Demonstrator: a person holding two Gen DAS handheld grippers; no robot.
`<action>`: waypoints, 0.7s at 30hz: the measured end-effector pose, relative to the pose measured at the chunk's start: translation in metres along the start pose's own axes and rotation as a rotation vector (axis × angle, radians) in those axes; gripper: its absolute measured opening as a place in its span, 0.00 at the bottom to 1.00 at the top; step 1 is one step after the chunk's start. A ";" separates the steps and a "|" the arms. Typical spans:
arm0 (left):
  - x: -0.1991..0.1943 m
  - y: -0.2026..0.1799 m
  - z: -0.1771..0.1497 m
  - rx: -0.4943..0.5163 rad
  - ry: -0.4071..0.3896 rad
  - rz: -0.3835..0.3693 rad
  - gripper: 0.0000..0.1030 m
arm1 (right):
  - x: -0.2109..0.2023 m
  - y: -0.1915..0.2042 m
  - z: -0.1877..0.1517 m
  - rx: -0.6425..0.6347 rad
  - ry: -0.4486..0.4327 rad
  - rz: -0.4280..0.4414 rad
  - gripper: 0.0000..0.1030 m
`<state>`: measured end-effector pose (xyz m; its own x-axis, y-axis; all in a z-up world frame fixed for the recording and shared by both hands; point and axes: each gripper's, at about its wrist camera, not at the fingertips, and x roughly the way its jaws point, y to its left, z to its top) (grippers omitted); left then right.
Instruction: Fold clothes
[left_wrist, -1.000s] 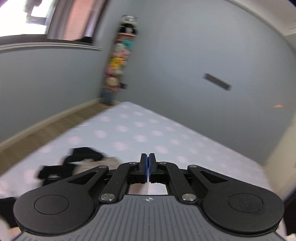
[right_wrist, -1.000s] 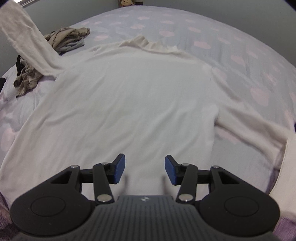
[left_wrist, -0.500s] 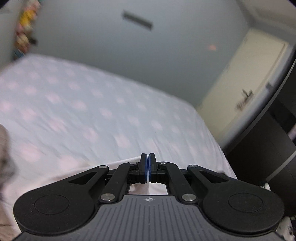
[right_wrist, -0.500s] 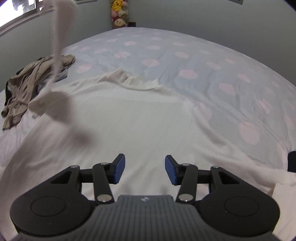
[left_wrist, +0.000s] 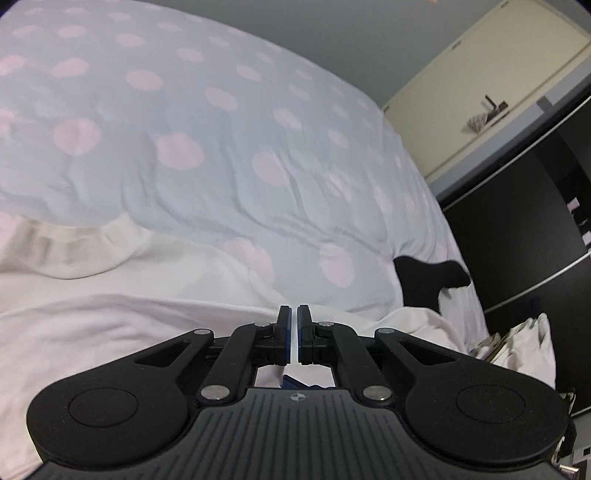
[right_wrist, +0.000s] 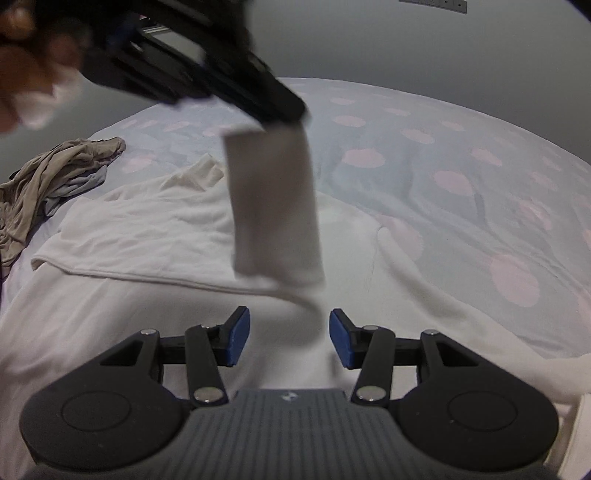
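Observation:
A white long-sleeved shirt (right_wrist: 129, 240) lies spread on the dotted bed cover (right_wrist: 443, 166). My left gripper (right_wrist: 291, 114) comes in from the top of the right wrist view, shut on the shirt's left sleeve (right_wrist: 273, 206), which hangs down over the shirt's body. In the left wrist view the same gripper (left_wrist: 291, 314) shows its jaws together with thin white fabric between them, above the shirt (left_wrist: 110, 295) and near its collar (left_wrist: 74, 243). My right gripper (right_wrist: 290, 332) hovers open over the shirt's lower part, holding nothing.
A crumpled beige garment (right_wrist: 48, 177) lies at the bed's left side. A black sock (left_wrist: 424, 280) rests near the right edge of the bed. A dark wardrobe (left_wrist: 535, 221) and a cream door (left_wrist: 480, 74) stand beyond. A person's hand (right_wrist: 22, 74) holds the left gripper.
The left gripper swung the sleeve from the far left across and down over the shirt's body. The right gripper shifted a little and stayed open.

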<state>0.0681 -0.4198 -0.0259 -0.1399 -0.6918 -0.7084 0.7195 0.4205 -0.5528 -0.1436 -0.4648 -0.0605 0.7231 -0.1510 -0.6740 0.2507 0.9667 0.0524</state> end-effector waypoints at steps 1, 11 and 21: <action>0.007 0.001 0.001 -0.003 0.008 -0.004 0.05 | 0.004 -0.002 0.001 0.002 -0.005 0.001 0.50; -0.016 0.032 -0.019 0.012 -0.064 0.124 0.26 | 0.028 -0.002 0.003 0.011 -0.052 -0.016 0.50; -0.086 0.081 -0.118 -0.073 -0.169 0.446 0.28 | 0.051 0.016 -0.002 -0.072 -0.031 -0.051 0.41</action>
<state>0.0580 -0.2568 -0.0615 0.2878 -0.5179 -0.8056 0.6341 0.7334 -0.2450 -0.1039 -0.4562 -0.0952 0.7304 -0.2052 -0.6515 0.2414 0.9698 -0.0348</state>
